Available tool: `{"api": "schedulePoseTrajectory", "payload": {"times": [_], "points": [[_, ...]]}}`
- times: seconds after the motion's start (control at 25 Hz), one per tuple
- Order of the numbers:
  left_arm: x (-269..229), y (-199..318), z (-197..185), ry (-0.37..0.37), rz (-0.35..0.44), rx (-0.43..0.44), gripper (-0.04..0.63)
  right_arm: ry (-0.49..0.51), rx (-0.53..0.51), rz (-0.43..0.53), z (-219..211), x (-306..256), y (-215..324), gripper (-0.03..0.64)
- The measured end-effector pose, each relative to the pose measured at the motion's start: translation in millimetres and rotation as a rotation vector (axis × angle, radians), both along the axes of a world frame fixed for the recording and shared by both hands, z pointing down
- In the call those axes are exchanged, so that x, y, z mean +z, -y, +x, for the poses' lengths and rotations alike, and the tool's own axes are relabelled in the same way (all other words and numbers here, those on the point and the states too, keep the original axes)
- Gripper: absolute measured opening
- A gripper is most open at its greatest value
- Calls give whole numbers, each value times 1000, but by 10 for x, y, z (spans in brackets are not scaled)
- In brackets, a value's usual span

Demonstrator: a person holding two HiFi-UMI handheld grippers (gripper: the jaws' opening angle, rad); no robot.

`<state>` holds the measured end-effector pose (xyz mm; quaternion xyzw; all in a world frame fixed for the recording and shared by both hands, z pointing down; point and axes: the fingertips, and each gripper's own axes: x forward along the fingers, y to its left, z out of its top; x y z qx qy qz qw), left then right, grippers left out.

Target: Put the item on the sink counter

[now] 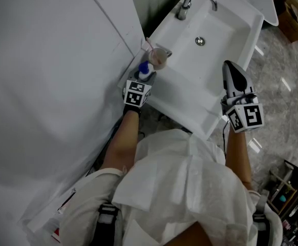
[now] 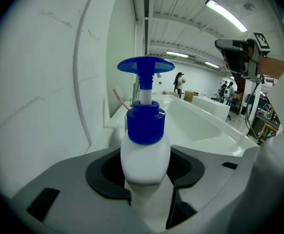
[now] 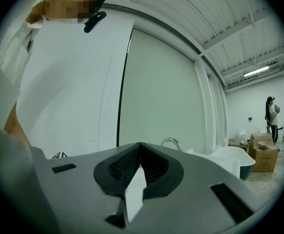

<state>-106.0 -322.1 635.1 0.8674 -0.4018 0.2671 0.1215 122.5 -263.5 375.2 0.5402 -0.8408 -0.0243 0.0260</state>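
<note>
Pump bottle, white-bodied with a blue collar and a flat blue pump head, is held upright in the left claw, whose jaws are closed against its lower sides. It is seen at the left edge of the white sink bench, just on the near side of a cup. Whether its base touches the bench cannot be told. The right claw is closed and empty.
</note>
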Motion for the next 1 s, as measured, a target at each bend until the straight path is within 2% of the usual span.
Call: {"api": "schedulePoseTrajectory", "payload": {"times": [0.12,0.28,0.64,1.0], "points": [[11,-21,-5,-8,8,-9,215,1,-2,2,-16,-4,-21,10],[-44,-12,-28,-18,26,-24,273,6,-4,2,-16,-10,-29,10],[-386,-93,-95,-29,99,-7,287,16,-18,12,-70,-35,-44,10],[-965,-246,-301,-63,195,-20,287,35,-21,8,-112,-28,-79,10]]}}
